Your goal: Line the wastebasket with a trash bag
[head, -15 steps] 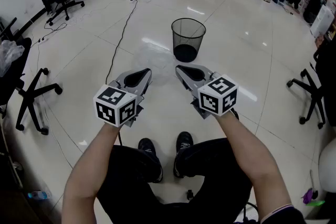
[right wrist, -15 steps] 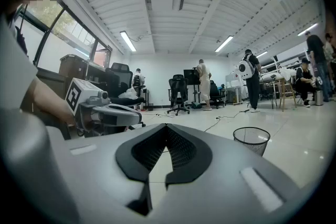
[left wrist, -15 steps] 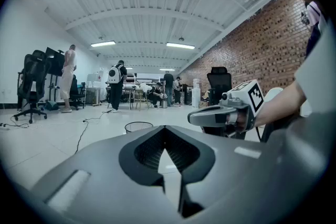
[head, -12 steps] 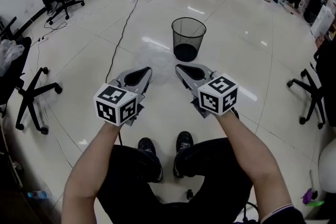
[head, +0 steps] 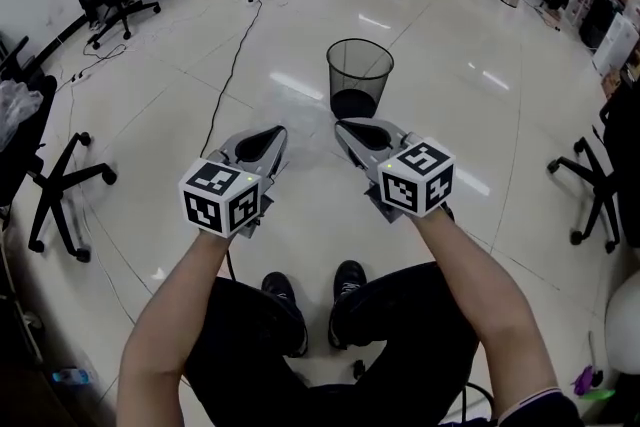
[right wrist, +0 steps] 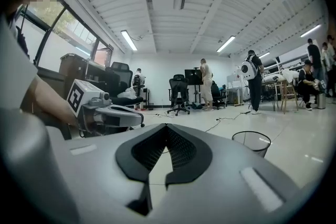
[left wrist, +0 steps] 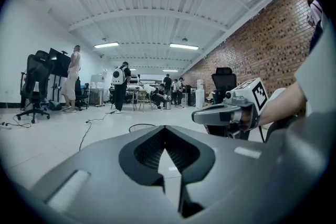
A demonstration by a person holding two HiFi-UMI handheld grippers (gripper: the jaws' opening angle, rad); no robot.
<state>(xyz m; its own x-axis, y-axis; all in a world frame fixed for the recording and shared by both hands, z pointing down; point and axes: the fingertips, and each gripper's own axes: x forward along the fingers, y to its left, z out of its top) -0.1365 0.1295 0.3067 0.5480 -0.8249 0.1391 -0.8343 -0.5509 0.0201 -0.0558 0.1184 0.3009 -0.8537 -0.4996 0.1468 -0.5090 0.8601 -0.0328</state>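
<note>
Floor (head: 450, 115): glossy white tile.
Wastebasket (head: 359, 75): upper centre; wire mesh, probably light and stiff; grasp at rim.
Left gripper (head: 272, 133): pressed together, empty.
Right gripper (head: 345, 128): pressed together, empty.

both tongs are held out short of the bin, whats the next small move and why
Probably open both tongs and ease them forward and down. The left tongs and right tongs are shut on nothing, above the floor and short of the mesh wastebasket, which looks unlined. A faint crumpled patch on the floor before it may be a clear bag.
</note>
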